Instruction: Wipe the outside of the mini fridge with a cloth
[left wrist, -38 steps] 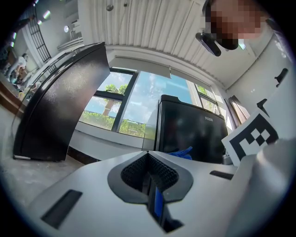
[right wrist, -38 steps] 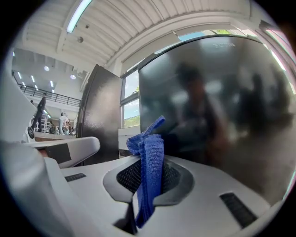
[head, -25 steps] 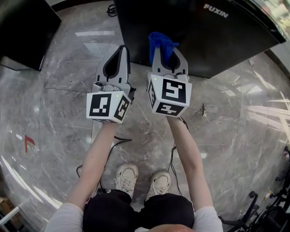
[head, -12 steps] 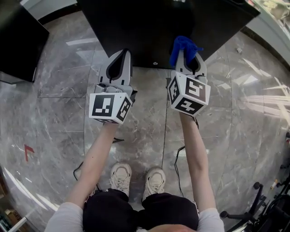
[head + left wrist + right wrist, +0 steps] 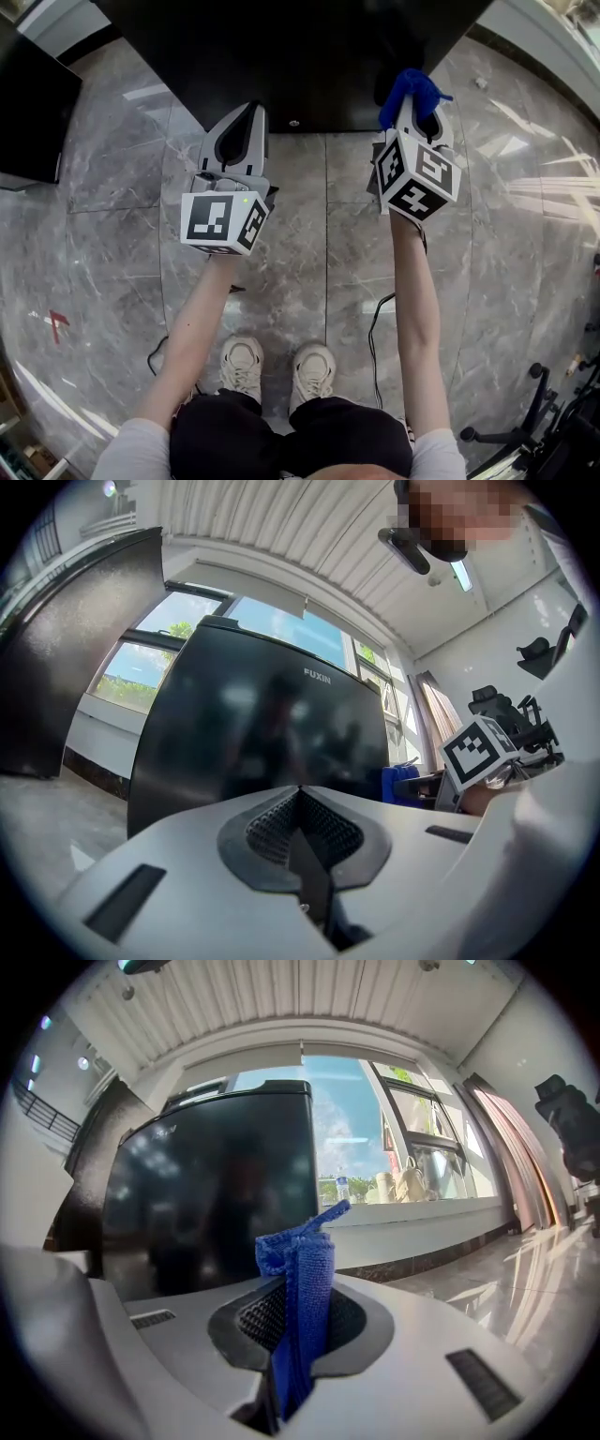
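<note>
Between the right gripper's (image 5: pixel 418 114) clamped jaws stands a folded blue cloth (image 5: pixel 302 1269), close to the black mini fridge (image 5: pixel 309 56) ahead; contact is unclear. The left gripper (image 5: pixel 300 803) is closed on nothing. This looks like the approach: next, press the cloth flat against the fridge's face and sweep.

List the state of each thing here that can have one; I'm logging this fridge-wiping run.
Left tongs: shut, nothing between them.
Right tongs: shut on the blue cloth.
Blue cloth: folded, pinched upright, its top end sticking out free.
Mini fridge: upright, door closed.
</note>
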The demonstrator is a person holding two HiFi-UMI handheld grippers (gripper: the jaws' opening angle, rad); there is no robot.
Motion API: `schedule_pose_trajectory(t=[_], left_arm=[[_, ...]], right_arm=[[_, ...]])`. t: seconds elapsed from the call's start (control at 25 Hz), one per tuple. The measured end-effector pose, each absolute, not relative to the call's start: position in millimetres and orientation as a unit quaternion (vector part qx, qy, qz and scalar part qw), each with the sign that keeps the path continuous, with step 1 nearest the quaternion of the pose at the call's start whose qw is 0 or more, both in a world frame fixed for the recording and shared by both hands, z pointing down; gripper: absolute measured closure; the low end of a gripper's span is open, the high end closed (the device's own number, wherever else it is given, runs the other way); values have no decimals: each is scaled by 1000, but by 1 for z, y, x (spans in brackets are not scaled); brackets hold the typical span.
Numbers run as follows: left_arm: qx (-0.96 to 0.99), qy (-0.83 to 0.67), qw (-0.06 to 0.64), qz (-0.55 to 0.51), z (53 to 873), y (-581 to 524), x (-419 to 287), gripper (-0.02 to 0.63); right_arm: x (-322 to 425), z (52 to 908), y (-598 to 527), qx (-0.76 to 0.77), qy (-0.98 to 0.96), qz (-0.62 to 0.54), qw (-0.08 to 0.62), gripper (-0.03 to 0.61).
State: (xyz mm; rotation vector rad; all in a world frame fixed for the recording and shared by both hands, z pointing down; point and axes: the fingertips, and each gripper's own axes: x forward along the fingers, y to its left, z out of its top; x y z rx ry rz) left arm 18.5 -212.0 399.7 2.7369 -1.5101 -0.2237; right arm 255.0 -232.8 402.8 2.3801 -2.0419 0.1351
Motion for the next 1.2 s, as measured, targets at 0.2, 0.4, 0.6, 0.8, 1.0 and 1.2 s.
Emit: schedule_pose_trajectory(t=[0.2, 0.4, 0.6, 0.8, 1.0, 1.2], left_arm=[[875, -479, 6, -64, 406, -212, 27, 609], [871, -487, 12, -63, 409, -214, 23, 609], [863, -500, 14, -67, 409, -217, 10, 609], [859, -506, 17, -71, 405, -215, -1, 609], [854, -514, 22, -78, 400, -213, -16, 609], [839, -535, 33, -96, 398, -213, -46, 609]], right_arm=[[279, 406, -233, 771, -635, 46, -3, 517], [303, 410, -235, 788, -612, 71, -20, 517], [308, 413, -231, 792, -606, 73, -20, 517], [284, 414, -208, 781, -616, 86, -46, 517], [239, 423, -188, 757, -644, 99, -47, 517], [168, 418, -195, 709, -700, 80, -38, 517]])
